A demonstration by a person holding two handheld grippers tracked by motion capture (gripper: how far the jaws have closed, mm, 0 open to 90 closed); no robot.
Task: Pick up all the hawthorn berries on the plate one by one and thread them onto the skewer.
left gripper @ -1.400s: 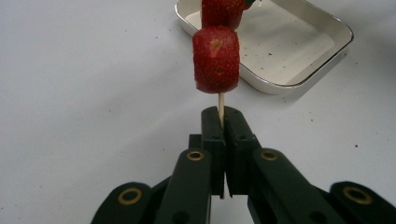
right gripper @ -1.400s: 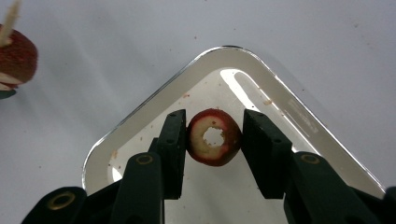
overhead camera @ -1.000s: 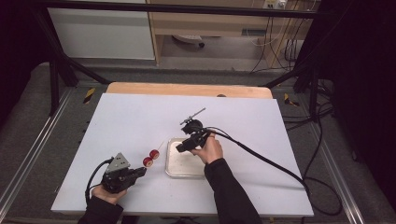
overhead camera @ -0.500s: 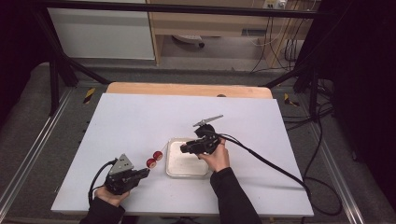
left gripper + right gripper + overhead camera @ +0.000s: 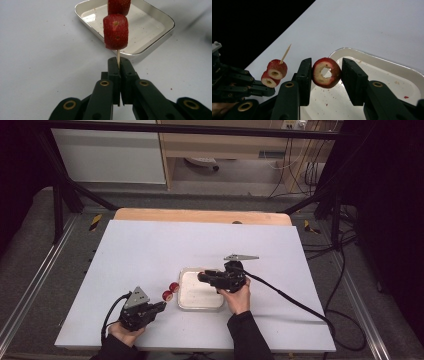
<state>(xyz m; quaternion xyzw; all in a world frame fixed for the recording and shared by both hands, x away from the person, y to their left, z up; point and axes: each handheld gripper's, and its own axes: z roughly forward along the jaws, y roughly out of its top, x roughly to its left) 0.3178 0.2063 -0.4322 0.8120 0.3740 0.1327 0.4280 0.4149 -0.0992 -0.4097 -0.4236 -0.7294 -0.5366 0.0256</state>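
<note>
White tabletop fills the scene under dim surroundings, with a shallow metal tray (image 5: pixel 186 304) near its middle. Between the jaws of the right gripper (image 5: pixel 325 72) sits a cored fruit slice (image 5: pixel 326 72), a red ring with a hollow centre, pinched lightly at its two skin sides so the hole faces the camera. It looks light, soft, wet and easily crushed or torn, so the firmer outer rim is probably the best place to hold it, with little pressure. Left of those jaws and a little beyond them, the pointed tip of a thin wooden skewer (image 5: pixel 285 54) stands clear of two slices (image 5: pixel 274 72) already threaded. The left gripper (image 5: pixel 119 65) has its jaws pressed together on the skewer's bare lower end, the stacked pieces rising straight beyond the fingertips.
</note>
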